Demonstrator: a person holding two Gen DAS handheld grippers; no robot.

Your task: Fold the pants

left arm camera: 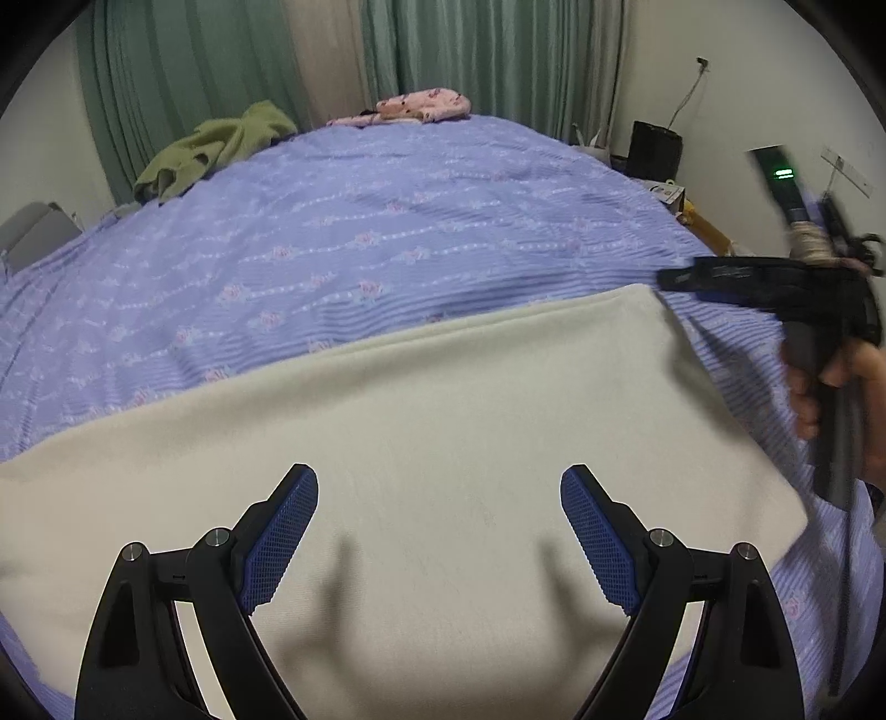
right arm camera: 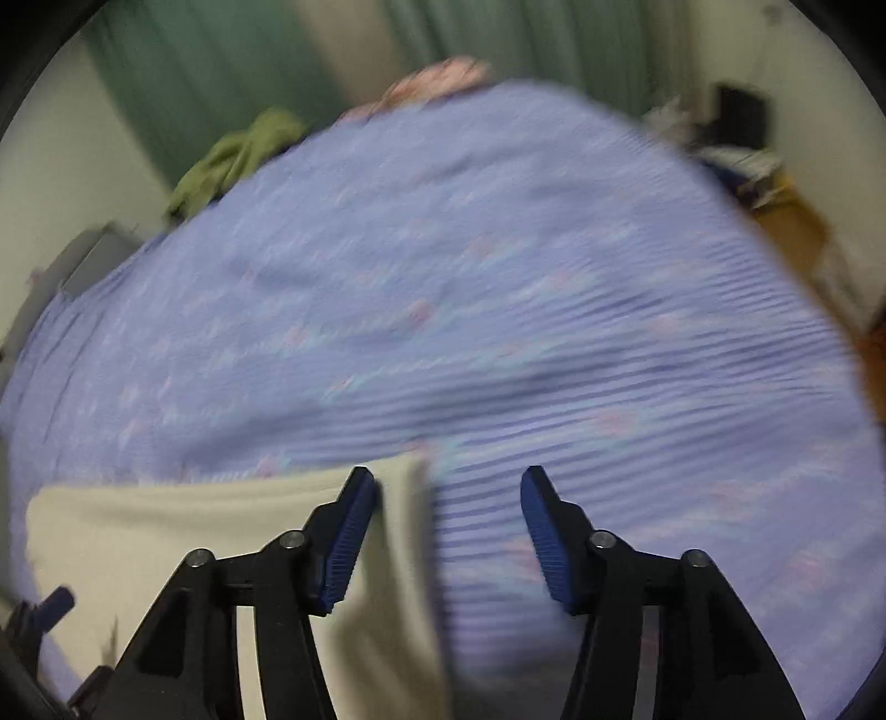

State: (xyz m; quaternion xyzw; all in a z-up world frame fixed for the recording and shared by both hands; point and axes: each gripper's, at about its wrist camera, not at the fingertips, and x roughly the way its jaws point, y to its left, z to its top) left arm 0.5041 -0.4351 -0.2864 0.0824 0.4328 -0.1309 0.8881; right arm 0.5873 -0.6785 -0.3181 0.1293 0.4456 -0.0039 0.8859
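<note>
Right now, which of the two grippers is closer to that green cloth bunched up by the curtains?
Neither clearly. The left gripper hovers over the cream pants; the right gripper is at their right edge. The green cloth lies across the bed, far-left in both views.

Pants (left arm camera: 421, 443): plain cream. Bedspread (left arm camera: 387, 232): lavender, ribbed stripes, pink floral sprigs. Curtains (left arm camera: 487, 50): green. Crumpled cloth (left arm camera: 216, 147): olive. Gripper pads (left arm camera: 279, 540): blue mesh.

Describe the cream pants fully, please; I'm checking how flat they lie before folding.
The cream pants look like soft, plain, matte fabric, spread as a smooth broad panel without visible wrinkles, seams or pockets. They lie flat on the purple floral bedspread, near its closer edge. Their right-hand edge sits between the right gripper's open pads, not pinched.
</note>
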